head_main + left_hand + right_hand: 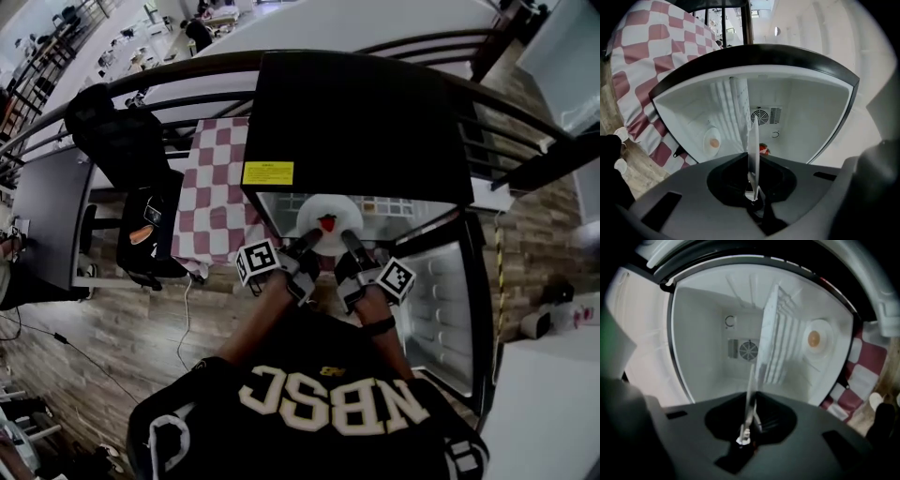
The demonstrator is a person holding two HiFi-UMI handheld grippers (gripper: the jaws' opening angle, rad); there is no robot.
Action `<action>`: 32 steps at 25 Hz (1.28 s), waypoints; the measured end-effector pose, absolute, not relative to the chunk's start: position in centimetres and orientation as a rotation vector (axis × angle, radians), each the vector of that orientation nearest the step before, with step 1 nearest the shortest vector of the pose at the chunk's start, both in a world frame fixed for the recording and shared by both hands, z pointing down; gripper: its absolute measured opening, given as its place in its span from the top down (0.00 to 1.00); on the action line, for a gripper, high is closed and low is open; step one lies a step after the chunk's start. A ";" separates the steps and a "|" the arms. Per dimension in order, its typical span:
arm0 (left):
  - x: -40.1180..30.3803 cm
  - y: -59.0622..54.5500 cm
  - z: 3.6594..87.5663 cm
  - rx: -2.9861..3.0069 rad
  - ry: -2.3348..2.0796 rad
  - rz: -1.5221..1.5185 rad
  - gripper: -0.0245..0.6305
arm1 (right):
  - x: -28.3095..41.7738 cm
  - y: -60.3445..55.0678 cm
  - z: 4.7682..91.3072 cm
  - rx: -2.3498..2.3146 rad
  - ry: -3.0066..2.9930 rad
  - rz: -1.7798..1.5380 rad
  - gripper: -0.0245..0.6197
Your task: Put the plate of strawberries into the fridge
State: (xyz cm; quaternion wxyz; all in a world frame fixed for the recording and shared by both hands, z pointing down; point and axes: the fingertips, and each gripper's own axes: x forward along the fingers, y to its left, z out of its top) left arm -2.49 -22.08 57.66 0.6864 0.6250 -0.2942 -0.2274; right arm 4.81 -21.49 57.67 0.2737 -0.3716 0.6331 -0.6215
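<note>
A white plate (328, 217) with a red strawberry (327, 223) on it hangs at the mouth of the open fridge (356, 122). My left gripper (307, 242) is shut on the plate's near left rim, and my right gripper (351, 243) is shut on its near right rim. In the left gripper view the plate (753, 145) shows edge-on between the jaws, with the strawberry (763, 149) just past it. In the right gripper view the plate's rim (751, 390) also stands edge-on between the jaws, before the white fridge interior (740, 329).
The fridge door (448, 309) hangs open at the right. A wire shelf (731, 112) and a fan grille (760, 116) lie inside. A red-and-white checked cloth (217, 187) covers a table to the left, beside a black chair (131, 150).
</note>
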 end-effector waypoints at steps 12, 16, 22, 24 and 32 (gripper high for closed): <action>-1.7 -26.7 59.1 1.414 -0.706 -0.496 0.91 | 5.8 -25.5 58.8 -1.044 1.665 -1.676 0.87; -1.6 -26.8 59.1 1.389 -0.699 -0.519 0.91 | 6.0 -25.8 58.8 -1.045 1.659 -1.677 0.87; -1.7 -26.9 59.2 1.420 -0.730 -0.502 0.91 | 6.6 -26.0 58.7 -1.065 1.640 -1.640 0.87; -1.9 -26.9 59.1 1.421 -0.733 -0.505 0.91 | 7.2 -26.2 58.6 -1.054 1.597 -1.605 0.86; -2.1 -26.8 58.3 1.477 -0.792 -0.471 0.76 | 7.4 -26.1 57.6 -1.039 1.667 -1.535 0.72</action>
